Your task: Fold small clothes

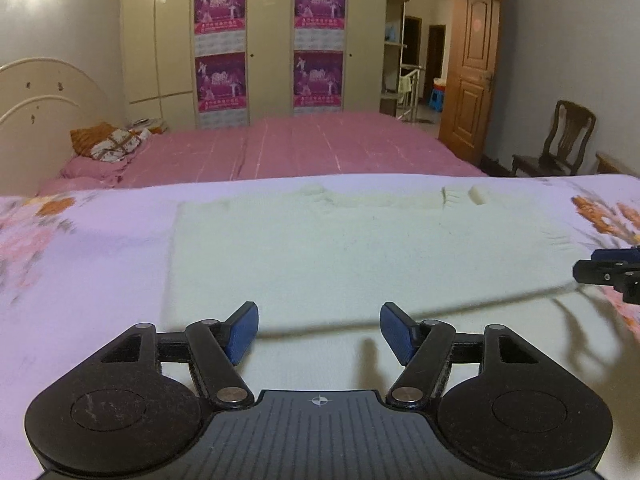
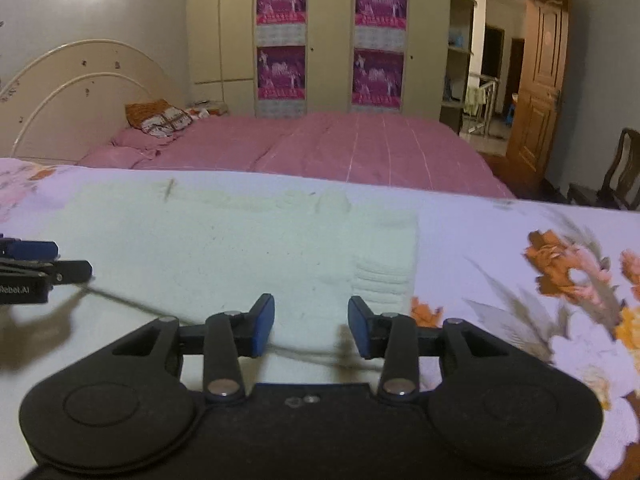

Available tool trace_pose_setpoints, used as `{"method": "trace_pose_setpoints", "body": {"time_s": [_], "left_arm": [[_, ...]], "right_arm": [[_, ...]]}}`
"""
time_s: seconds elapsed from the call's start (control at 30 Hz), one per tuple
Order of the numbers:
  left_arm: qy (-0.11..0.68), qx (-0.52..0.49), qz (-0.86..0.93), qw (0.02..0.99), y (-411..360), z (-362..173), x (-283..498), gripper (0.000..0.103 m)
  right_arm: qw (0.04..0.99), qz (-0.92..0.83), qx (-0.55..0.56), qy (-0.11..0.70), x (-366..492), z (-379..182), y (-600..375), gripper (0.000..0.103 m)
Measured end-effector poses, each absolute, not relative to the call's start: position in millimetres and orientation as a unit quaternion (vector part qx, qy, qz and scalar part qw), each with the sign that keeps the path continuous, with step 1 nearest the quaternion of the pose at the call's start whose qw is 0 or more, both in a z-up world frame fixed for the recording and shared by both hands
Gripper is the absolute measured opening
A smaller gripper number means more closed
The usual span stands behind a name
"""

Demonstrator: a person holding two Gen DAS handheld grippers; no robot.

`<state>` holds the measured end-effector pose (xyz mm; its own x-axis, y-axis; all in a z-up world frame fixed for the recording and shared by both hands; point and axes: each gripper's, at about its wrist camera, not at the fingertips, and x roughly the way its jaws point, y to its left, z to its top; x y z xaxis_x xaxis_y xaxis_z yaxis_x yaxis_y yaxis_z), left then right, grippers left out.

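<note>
Both jaws stand open, left gripper [image 1: 319, 330] and right gripper [image 2: 311, 326] poised over the cream garment's [image 1: 340, 256] near fold; that edge must next be pinched.

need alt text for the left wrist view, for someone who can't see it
The left gripper, open and empty, hovers at the near edge of a cream knit garment lying flat on a lilac floral sheet. The right gripper pokes in at the right edge. Behind are a pink bed and a wardrobe.
</note>
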<state>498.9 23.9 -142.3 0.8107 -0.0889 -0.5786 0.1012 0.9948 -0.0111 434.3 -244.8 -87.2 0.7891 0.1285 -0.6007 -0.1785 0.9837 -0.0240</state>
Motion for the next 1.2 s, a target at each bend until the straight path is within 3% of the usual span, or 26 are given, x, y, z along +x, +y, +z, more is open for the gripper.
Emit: {"method": "trace_pose_setpoints", "body": {"time_s": [0.47,0.77,1.2], "left_arm": [[0.36,-0.033,-0.04,0.932,104,-158,294,0.067],[0.387,-0.085,-0.057,0.916,133,-158,218,0.067],[0.408,-0.359,-0.153,0.825,195,-194,192,0.061]], "right_arm": [[0.928,0.08,0.065,0.358,271,-79,-312,0.039],[0.896,0.069,0.172,0.403,176,-93,-338,0.04],[0.825,0.126,0.346,0.429,124,-124,-361,0.039]]}}
